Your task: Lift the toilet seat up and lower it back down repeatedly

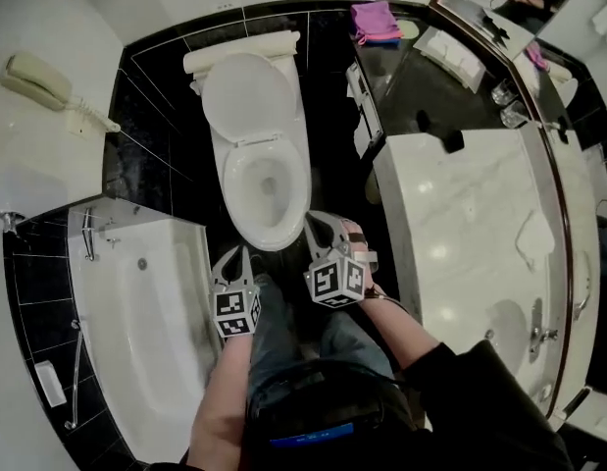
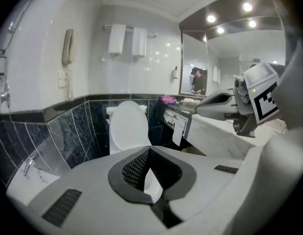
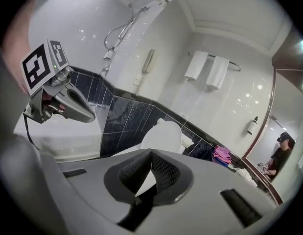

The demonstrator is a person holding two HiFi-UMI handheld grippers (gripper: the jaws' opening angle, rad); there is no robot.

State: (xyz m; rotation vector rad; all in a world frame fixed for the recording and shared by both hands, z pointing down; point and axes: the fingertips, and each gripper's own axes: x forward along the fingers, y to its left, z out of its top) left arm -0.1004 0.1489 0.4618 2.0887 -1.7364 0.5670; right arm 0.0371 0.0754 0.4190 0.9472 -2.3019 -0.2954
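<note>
Both the left gripper (image 1: 234,261) and the right gripper (image 1: 332,235) have their fingers pressed together on nothing, short of the toilet seat (image 1: 225,180), which seems to lie down on the bowl at twelve o'clock (lid (image 1: 249,96) upright behind). Unopened, they could only nudge its rim, and a slip would probably let it slam.

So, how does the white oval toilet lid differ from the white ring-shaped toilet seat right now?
The white oval toilet lid stands raised against the tank; the white ring-shaped toilet seat lies flat on the bowl. The lid is a closed surface; the seat is open in the middle. Both are white and glossy.
</note>
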